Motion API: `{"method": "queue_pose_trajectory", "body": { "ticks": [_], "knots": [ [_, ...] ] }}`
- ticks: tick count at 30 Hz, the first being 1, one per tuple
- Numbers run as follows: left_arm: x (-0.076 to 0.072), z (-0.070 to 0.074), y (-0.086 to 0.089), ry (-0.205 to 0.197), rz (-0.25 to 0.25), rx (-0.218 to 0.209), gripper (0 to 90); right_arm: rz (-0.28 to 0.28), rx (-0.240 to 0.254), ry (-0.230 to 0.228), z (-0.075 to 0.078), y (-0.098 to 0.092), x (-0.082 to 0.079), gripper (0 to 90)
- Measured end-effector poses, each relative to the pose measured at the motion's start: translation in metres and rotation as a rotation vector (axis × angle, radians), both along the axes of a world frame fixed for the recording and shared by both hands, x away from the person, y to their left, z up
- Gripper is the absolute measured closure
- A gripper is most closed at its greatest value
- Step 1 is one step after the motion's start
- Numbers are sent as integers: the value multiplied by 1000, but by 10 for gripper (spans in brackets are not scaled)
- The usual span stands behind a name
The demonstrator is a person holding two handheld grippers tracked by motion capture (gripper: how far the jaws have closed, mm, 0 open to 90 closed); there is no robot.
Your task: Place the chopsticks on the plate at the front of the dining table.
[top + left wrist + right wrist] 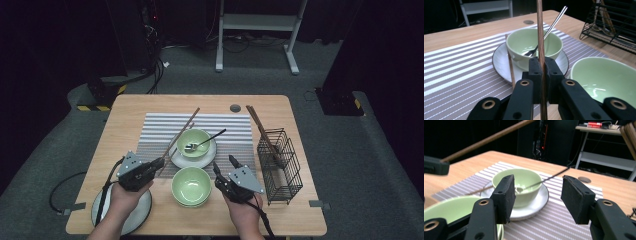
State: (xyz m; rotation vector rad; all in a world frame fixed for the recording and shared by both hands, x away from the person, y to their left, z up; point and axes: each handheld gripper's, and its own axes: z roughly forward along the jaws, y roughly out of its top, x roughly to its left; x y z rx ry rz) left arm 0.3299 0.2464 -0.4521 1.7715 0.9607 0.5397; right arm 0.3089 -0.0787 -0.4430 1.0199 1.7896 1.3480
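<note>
My left gripper point(541, 72) is clamped on one wooden chopstick point(540, 32), which runs up and forward past the jaws over the striped placemat point(160, 131); a second chopstick point(510, 62) lies on the mat against the rim of the white plate point(500, 63). My right gripper point(537, 195) has its jaws spread with nothing between them, hovering just right of the near green bowl point(191, 186) and aimed at the far green bowl point(517, 178), which sits on that plate with a spoon point(202, 142) in it. More chopsticks stand in the wire rack point(281, 167) at the table's right edge.
</note>
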Motion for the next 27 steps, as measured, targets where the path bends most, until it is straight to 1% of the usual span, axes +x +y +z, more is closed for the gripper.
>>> {"method": "queue_pose_trajectory", "body": {
  "ticks": [3, 4, 5, 6, 7, 10, 11, 12, 14, 15, 16, 18, 20, 21, 23, 24, 26, 27],
  "knots": [
    [1, -3, 3, 13, 11, 4, 847, 1, -7, 27, -8, -2, -3, 437],
    [1, -3, 3, 13, 11, 4, 847, 1, -7, 27, -8, -2, -3, 437],
    [2, -4, 5, 16, 16, 15, 847, 2, -11, 35, -11, -3, -5, 435],
    [2, -4, 5, 16, 16, 15, 847, 2, -11, 35, -11, -3, -5, 435],
    [3, -5, 5, 19, 19, 23, 847, 3, -20, 37, -13, -3, -8, 433],
    [4, -6, 5, 20, 21, 21, 847, 4, -35, 42, -17, -3, -10, 430],
    [5, -6, 5, 19, 23, 22, 847, 4, -35, 56, -18, -2, -10, 430],
    [6, -6, 6, 19, 25, 22, 847, 5, -37, 60, -19, -2, -10, 429],
    [6, -6, 6, 21, 27, 22, 847, 6, -42, 60, -20, -2, -10, 429],
    [7, -7, 7, 22, 33, 26, 847, 9, -48, 65, -21, -1, -10, 426],
    [9, -8, 8, 27, 40, 32, 847, 13, -65, 66, -23, -1, -11, 424],
    [10, -9, 9, 35, 38, 29, 847, 15, -67, 73, -25, -2, -11, 421],
    [11, -12, 10, 48, 43, 44, 847, 14, -58, 82, -26, -3, -10, 412],
    [12, -14, 11, 57, 47, 42, 847, 14, -56, 83, -27, -4, -9, 411],
    [14, -16, 12, 69, 58, 53, 847, 15, -53, 85, -30, -6, -6, 409],
    [15, -17, 13, 70, 63, 61, 847, 12, -54, 87, -32, -6, -6, 408],
    [16, -17, 14, 73, 67, 64, 847, 11, -54, 83, -33, -8, -5, 408],
    [17, -17, 15, 76, 71, 65, 847, 8, -44, 92, -35, -10, -4, 408]
  ]
}}
